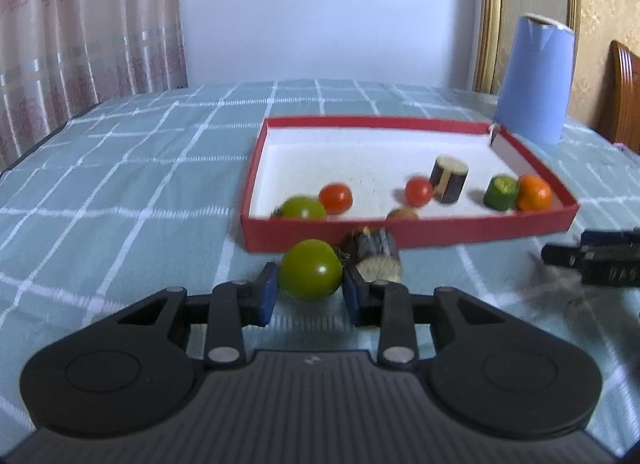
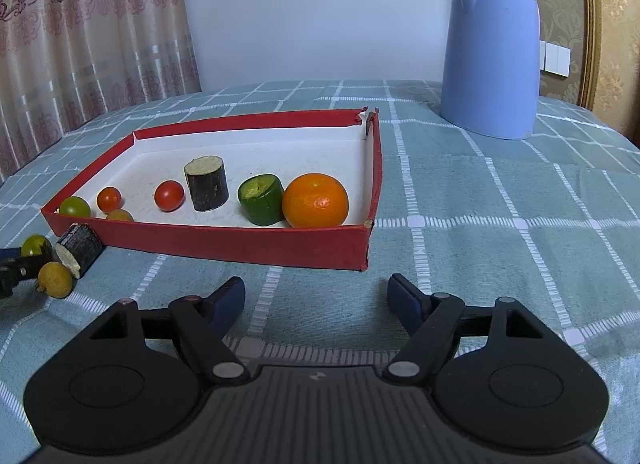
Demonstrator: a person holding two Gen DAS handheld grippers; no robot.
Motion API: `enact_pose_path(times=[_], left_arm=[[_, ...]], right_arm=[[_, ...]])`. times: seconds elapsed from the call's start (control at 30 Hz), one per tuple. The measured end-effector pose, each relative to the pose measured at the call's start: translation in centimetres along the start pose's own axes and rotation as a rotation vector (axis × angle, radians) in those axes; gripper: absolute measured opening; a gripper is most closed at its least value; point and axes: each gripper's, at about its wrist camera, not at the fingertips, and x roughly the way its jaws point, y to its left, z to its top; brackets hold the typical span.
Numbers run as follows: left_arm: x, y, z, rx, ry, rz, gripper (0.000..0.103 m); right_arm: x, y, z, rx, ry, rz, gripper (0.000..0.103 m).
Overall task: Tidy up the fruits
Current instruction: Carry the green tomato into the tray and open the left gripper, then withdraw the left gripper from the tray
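Green tomato [image 1: 310,270] sits right between the blue pads of the left gripper [image 1: 309,290], both pads pressed against its sides — that's a firm pinch, just short of the red tray [image 1: 404,234]. Immediately past the right-hand pad lies a dark sugarcane piece [image 1: 378,254] on its side, against the tray's near wall. Beyond the left gripper's tips, inside the tray: another green tomato [image 1: 303,207], two red cherry tomatoes [image 1: 335,197] and [image 1: 418,191], an upright sugarcane chunk [image 1: 449,179], a cucumber piece [image 1: 501,192] and an orange [image 1: 533,192] touching it.

Over to the right gripper [image 2: 316,298]: jaws spread wide, nothing between them, hovering over the checked tablecloth [image 2: 500,248] with the tray's near corner just ahead. Far off to its left, a yellowish fruit [image 2: 55,279] rests on the cloth. Ahead and to its right stands the blue kettle [image 2: 492,55].
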Motion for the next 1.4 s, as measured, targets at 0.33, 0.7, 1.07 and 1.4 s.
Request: enact_pose_path(times=[0.33,0.7,1.07,1.4], left_arm=[[3.2,-0.4,5.8,-0.006,-0.057,-0.018,0.031],[11.0,-1.7,8.2,0.007,0.041,0.046,0.031],[12.4,-1.3,7.5,-0.009,0.085,0.061,0.036],[6.4,-0.4,6.9,-0.018,-0.018,0.039,0.043]], right_arm=[[0.1,0.3,0.0,-0.012,0.004,-0.006,0.079],[0.1,0.3,0.0,-0.011,0.004,-0.006,0.079],[0.2,0.4,0.0,-0.012,0.005,-0.003,0.081],[0.2,0.3,0.0,-0.009,0.005,0.003,0.082]])
